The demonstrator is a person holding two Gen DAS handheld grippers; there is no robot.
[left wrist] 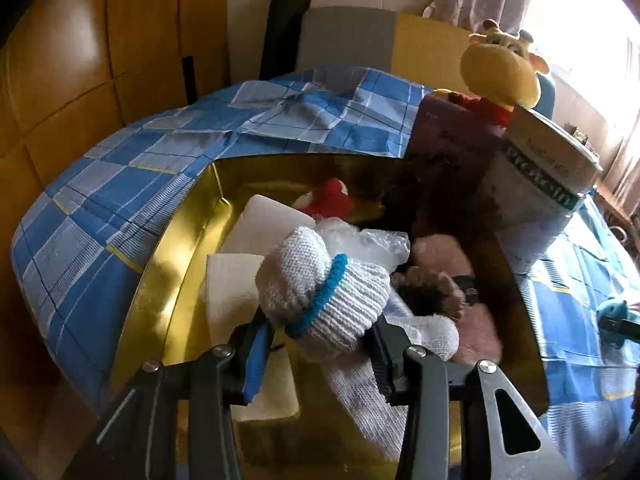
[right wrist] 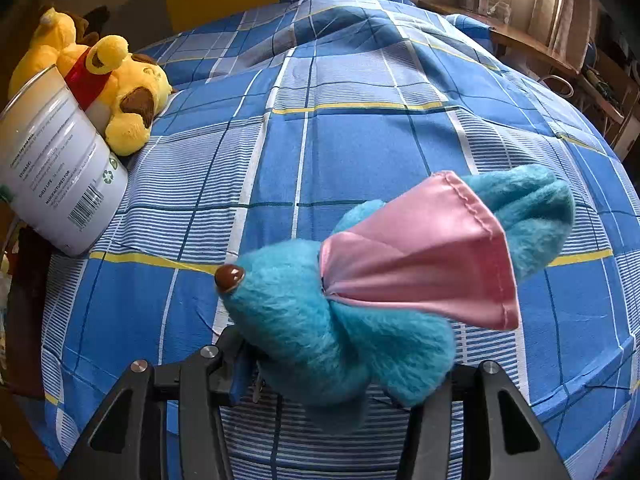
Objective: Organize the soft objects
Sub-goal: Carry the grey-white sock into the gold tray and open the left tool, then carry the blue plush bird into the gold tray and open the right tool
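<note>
Left gripper (left wrist: pixel 320 344) is clamped on a white knit sock (left wrist: pixel 320 284) with a teal band, jaws partly closed, yarn bulging between the pads. It hangs over the gold box (left wrist: pixel 168 280) on the bed. Sock looks light, limp and stretchy: it will droop and snag on anything rough. The hold at the bunched cuff looks sound; the loose tail trails down under the gripper.

Right gripper (right wrist: pixel 340 376) is closed partway on a blue plush (right wrist: pixel 320 320) with a pink satin ear (right wrist: pixel 420 264), held just above the checked bedspread (right wrist: pixel 360 140). Plush should be light and squashy, and the fur grips well. Satin is probably slick, so hold the body, not the ear.

The box is already crowded:
- white foam block (left wrist: pixel 268 220)
- folded tissue (left wrist: pixel 228 280)
- clear plastic bag (left wrist: pixel 368 244)
- red toy (left wrist: pixel 328 200)
- brown and pink plush (left wrist: pixel 436 280)

Free floor is mostly on the box's left side, so I'd drop the sock there.

In the way: a tin (left wrist: pixel 552 200) leans at the box's right rim with a yellow plush (left wrist: pixel 500 68) behind it. The tin looks rigid and tippy; a knock from either hand could roll it onto the bed.
</note>
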